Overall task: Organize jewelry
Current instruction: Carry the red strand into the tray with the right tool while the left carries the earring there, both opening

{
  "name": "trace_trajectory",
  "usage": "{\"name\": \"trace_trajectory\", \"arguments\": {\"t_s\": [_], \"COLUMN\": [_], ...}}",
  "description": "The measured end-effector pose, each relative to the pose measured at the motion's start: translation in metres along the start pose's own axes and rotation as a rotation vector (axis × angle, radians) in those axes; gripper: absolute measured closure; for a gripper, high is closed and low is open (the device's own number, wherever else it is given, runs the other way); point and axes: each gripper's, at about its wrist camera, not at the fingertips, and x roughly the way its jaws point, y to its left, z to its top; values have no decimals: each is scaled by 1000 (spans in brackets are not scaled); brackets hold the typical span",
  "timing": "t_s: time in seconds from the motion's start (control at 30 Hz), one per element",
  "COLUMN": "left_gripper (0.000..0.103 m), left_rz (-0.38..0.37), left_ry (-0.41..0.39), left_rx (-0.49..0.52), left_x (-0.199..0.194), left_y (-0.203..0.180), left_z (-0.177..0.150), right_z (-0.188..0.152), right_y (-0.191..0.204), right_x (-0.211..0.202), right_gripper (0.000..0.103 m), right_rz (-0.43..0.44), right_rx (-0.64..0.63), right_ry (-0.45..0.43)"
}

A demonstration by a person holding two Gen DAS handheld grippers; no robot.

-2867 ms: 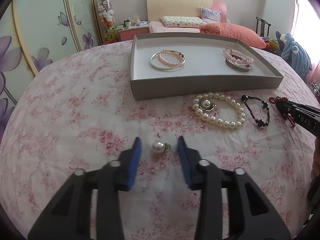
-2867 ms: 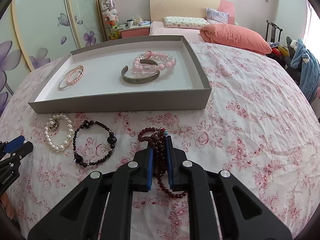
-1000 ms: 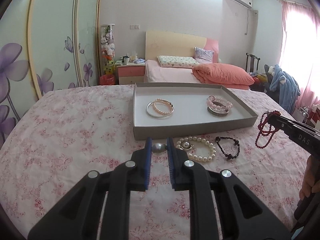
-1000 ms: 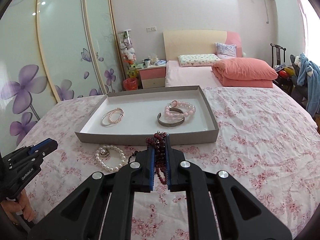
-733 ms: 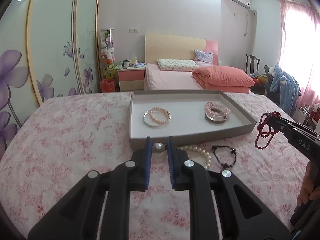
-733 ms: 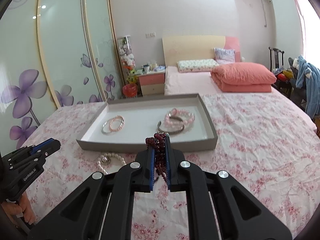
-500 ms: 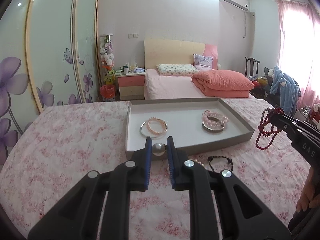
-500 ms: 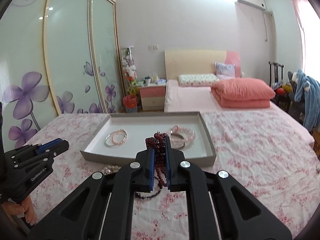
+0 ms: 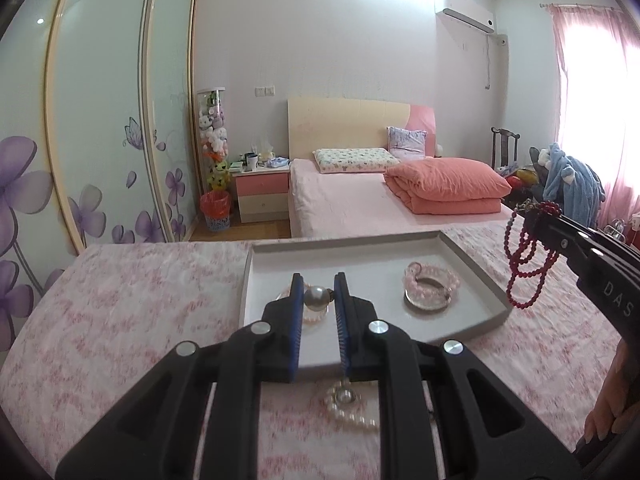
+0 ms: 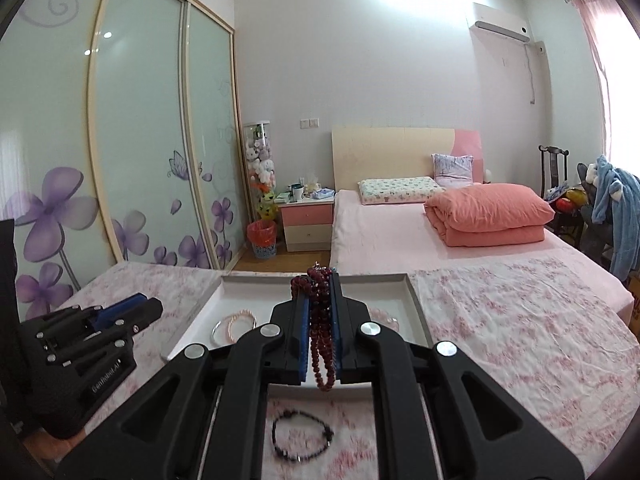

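My left gripper (image 9: 319, 289) is shut on a pearl bead (image 9: 316, 297) and holds it in the air over the front left part of the grey tray (image 9: 472, 328). My right gripper (image 10: 320, 280) is shut on a dark red bead necklace (image 10: 320, 344) that hangs between its pads; it also shows in the left wrist view (image 9: 528, 264), right of the tray. In the tray lie a pink bead bracelet with a silver bangle (image 10: 236, 326) and a pink bracelet on a metal cuff (image 9: 432, 286). A white pearl bracelet (image 9: 348, 404) and a black bead bracelet (image 10: 302, 438) lie on the cloth before the tray.
The tray stands on a round table with a pink floral cloth (image 9: 120, 304). A bed (image 9: 360, 204) with a folded orange quilt (image 9: 448, 184) is behind it. Sliding wardrobe doors (image 9: 100, 128) line the left wall.
Both grippers closed on their pieces, lifted them off the cloth and have moved forward toward the tray. The left one now holds the pearl bead over the tray's front edge.
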Motion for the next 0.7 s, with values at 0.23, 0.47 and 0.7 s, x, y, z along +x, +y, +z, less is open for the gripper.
{"name": "trace_trajectory", "arguments": {"t_s": [0.23, 0.47, 0.7], "left_gripper": [87, 87, 87], "left_rz": [16, 14, 2], "left_ry": [9, 51, 95], "left_rx": [-7, -6, -9], "left_x": [32, 66, 98], "left_y": [2, 2, 4], "left_z": [12, 13, 11], "right_z": [8, 4, -4], "right_y": [-4, -7, -14], "right_x": [36, 76, 111], "right_gripper": [93, 93, 93], "right_rz": [5, 5, 9], "right_rx": [37, 51, 91], "right_ry": [23, 92, 181]}}
